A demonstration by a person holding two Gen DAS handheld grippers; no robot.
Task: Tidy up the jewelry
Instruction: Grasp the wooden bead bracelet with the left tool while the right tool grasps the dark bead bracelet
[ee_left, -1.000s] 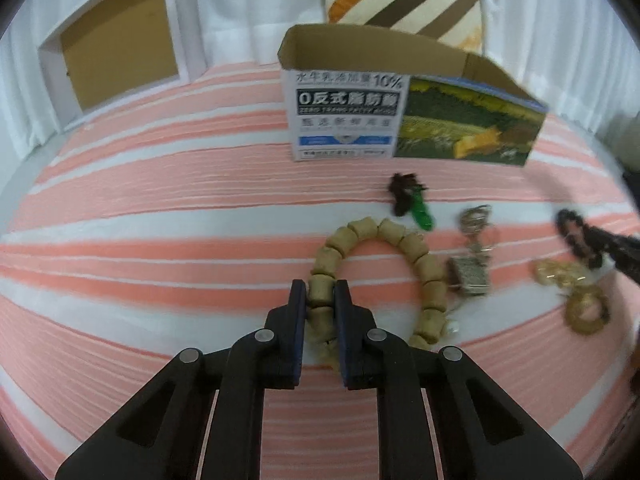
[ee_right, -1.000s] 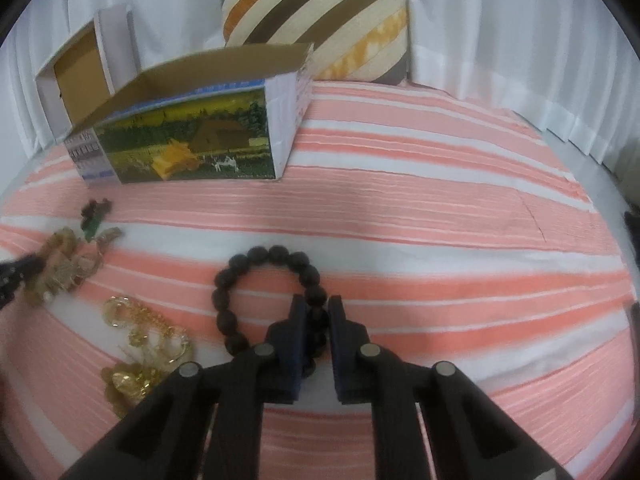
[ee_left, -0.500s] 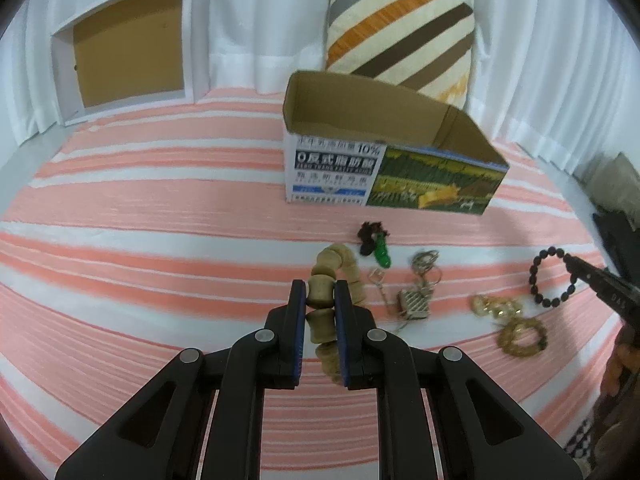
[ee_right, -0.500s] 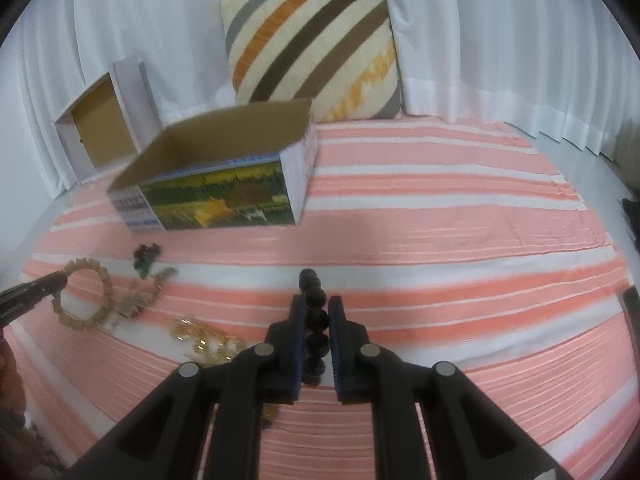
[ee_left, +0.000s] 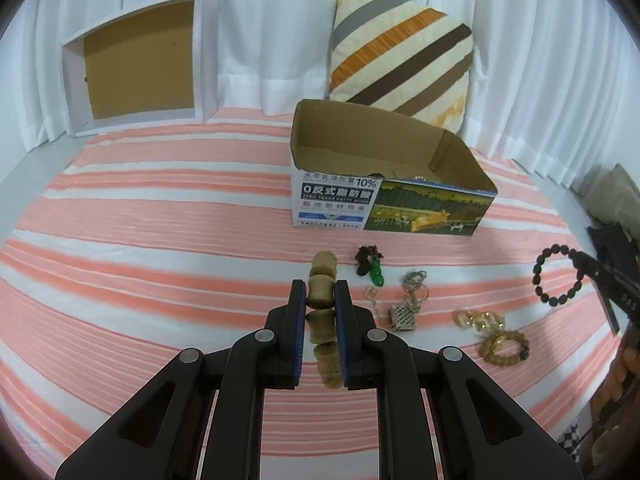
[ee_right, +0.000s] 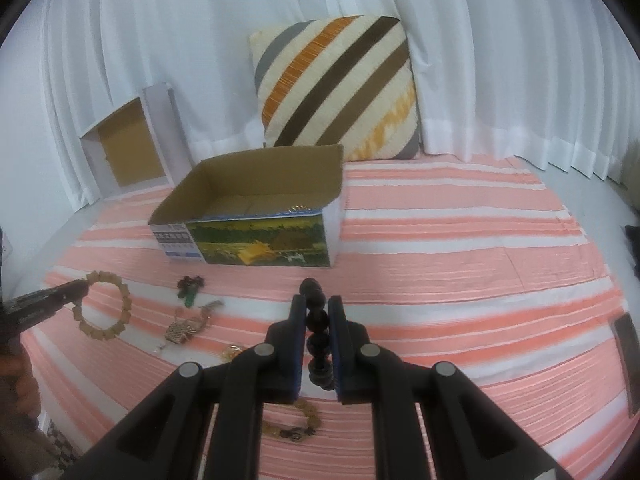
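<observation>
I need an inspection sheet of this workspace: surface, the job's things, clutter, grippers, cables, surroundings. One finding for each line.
Surface: pink-and-white striped cloth, flat.
Job's things: open cardboard box; on the cloth a green pendant, silver keychain, gold chain, amber bracelet.
Clutter: nothing seen.
Grippers: left gripper shut on wooden bracelet, lifted; right gripper shut on black bracelet, lifted.
Cables: nothing seen.
Surroundings: white curtain, striped pillow, empty white box leaning on the curtain.
</observation>
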